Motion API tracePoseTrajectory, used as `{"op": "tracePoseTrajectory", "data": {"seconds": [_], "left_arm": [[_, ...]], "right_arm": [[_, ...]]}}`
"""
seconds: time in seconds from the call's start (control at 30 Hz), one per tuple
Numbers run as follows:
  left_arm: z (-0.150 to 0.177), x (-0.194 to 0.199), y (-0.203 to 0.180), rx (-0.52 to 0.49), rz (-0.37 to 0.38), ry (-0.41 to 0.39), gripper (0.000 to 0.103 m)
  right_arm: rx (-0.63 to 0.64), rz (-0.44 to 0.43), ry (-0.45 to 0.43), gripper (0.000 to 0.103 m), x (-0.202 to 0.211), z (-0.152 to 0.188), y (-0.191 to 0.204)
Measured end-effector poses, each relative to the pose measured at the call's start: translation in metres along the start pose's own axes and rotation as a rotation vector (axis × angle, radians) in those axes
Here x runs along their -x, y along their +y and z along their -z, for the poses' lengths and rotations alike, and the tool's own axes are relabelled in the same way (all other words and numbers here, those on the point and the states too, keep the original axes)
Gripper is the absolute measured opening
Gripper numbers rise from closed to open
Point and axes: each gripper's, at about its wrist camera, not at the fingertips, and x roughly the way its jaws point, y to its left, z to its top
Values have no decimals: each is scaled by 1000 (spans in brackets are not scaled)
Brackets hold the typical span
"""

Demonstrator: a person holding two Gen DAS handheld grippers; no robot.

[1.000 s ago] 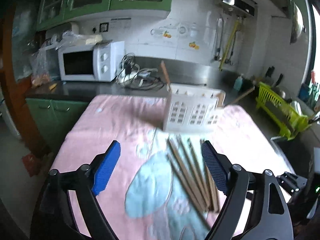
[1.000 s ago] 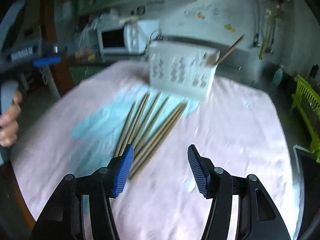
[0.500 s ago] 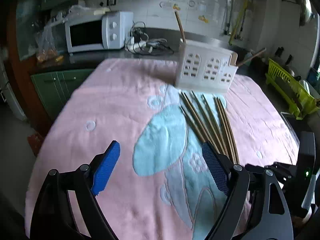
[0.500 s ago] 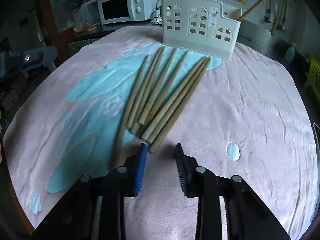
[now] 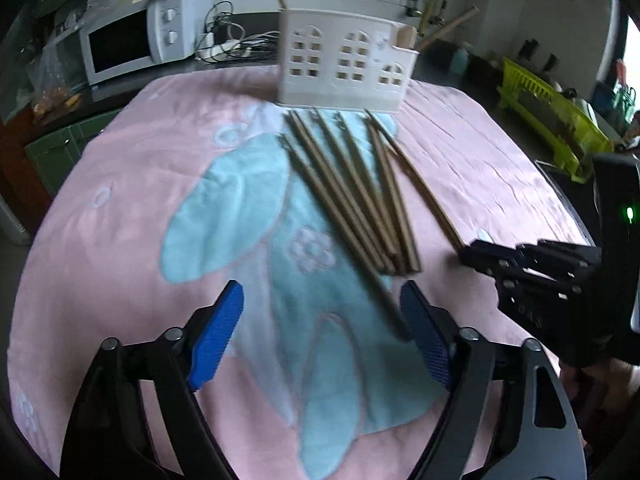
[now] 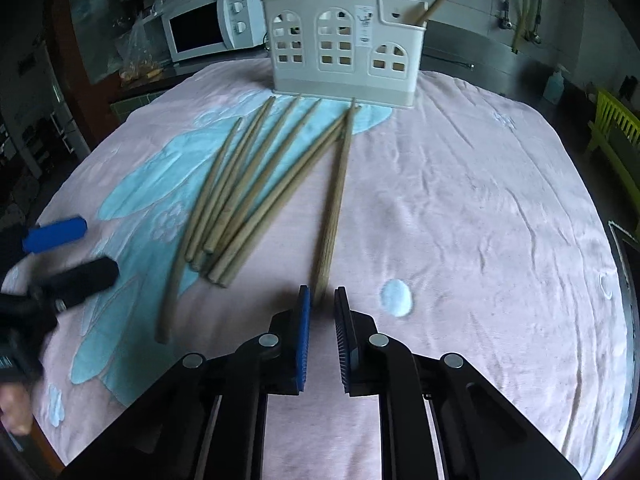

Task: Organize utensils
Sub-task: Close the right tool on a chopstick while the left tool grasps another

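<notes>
The right gripper (image 6: 322,298) is seen low over a pink and blue cloth (image 6: 460,200), its jaws closing around the near end of a single wooden chopstick (image 6: 336,196) that lies apart from the rest; whether the pads press on it yet cannot be told. The left gripper (image 5: 322,320) is held wide, its jaws closing, with the near tip of one long chopstick (image 5: 344,236) lying on the cloth between them, untouched. The remaining chopsticks (image 6: 240,196) are fanned beside it, pointing toward a white utensil holder (image 6: 344,44) at the cloth's far edge.
</notes>
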Motion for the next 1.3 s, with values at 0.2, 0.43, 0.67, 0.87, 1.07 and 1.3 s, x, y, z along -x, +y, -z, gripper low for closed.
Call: {"op": "tracePoseTrajectory", "data": {"seconds": [0.2,0.43,0.67,0.87,1.07,1.3], "left_arm": [[8,-10,-18,7,19,33,64],[13,-28,-28,-6,-34,73,54],[10,-28,-14,-19,-153,46,43],[7,-23,11,45,-103,42,34],[5,-27,6,64,-49,24,34],[0,-35,3,48,-124,15,18]], "right_arm": [[-17,-36,-4,12,1,1,-13],[-23,-67,-11,12,3,3,-19],[-31,-71,-17,12,4,4,-20],[-29,-80,-25,14,3,2,-16],[-34,-71,-26,15,-1,-2,-13],[-45,-62,-28,12,-5,-4,-12]]}}
